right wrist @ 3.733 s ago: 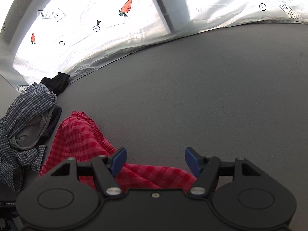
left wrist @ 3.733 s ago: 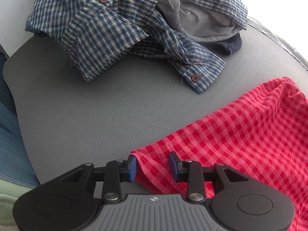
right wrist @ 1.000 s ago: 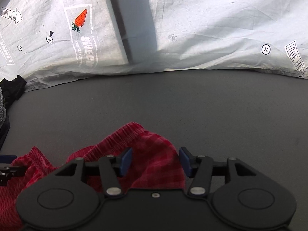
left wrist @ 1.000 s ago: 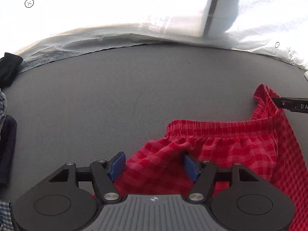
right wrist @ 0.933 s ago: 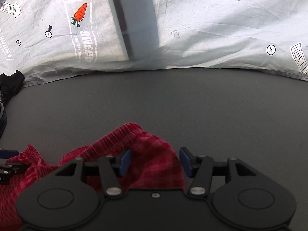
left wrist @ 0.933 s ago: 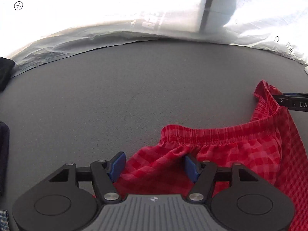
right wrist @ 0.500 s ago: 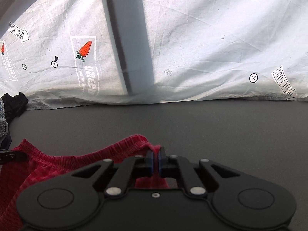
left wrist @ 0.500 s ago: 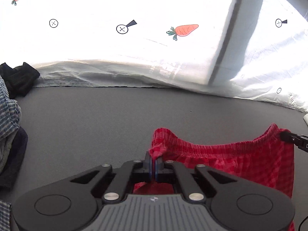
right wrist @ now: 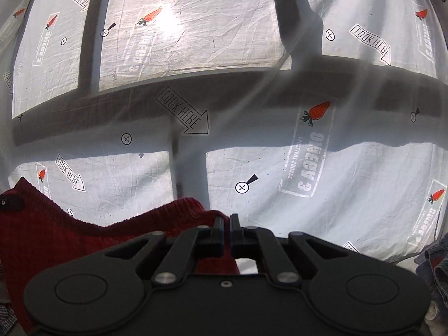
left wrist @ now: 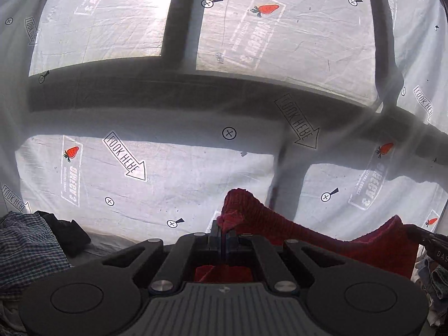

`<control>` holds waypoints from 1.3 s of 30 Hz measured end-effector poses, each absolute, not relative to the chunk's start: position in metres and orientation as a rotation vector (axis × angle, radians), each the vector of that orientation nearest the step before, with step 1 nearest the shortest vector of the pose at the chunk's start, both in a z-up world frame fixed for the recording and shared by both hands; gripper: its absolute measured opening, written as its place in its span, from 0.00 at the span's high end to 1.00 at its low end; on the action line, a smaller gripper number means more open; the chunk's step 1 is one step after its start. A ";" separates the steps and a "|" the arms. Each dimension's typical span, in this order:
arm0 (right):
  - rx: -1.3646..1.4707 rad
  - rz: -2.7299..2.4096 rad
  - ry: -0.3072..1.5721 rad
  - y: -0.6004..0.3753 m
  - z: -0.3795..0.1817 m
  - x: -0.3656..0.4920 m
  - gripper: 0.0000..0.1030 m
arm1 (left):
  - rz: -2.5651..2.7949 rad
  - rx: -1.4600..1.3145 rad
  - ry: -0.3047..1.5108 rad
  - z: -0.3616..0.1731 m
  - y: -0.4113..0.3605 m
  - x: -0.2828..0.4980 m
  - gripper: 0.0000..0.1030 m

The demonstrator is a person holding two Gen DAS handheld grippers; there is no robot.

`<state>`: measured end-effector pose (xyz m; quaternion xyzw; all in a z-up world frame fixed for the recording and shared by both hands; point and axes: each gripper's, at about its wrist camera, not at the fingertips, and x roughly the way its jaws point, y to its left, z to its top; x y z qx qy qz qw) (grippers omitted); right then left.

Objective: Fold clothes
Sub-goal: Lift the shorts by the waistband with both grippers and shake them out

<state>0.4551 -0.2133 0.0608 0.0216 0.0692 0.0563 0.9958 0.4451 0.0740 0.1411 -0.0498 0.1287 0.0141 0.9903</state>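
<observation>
Both cameras have tilted up since half a second ago, so the grey desk has dropped out of sight and a backlit white sheet [left wrist: 173,168] printed with carrots and arrows fills the views. Lifted with them, the red checked shorts [left wrist: 336,240] hang in the air by the waistband, stretched between the two tools. With its jaws pressed together, the left hand-held gripper [left wrist: 223,235] pinches a bunched corner of the waistband. On the other end, the right hand-held gripper [right wrist: 226,232] is nearly closed, and red cloth sits at and behind its left finger; whether the fabric lies between the pads is hard to tell. At lower left of the left wrist view lie a blue plaid shirt [left wrist: 25,246] and a dark garment [left wrist: 67,235].
</observation>
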 end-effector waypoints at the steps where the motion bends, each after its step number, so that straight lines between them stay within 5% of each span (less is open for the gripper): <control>1: 0.041 0.114 0.117 -0.218 0.069 0.444 0.96 | 0.028 -0.101 0.234 0.149 0.070 0.435 0.97; 25: 0.111 0.179 0.019 -0.290 0.127 0.283 0.96 | -0.022 -0.281 0.199 0.198 0.021 0.275 0.97; 39: 0.099 0.117 0.365 -0.267 -0.006 0.471 0.96 | 0.056 -0.161 0.582 0.047 0.037 0.491 0.91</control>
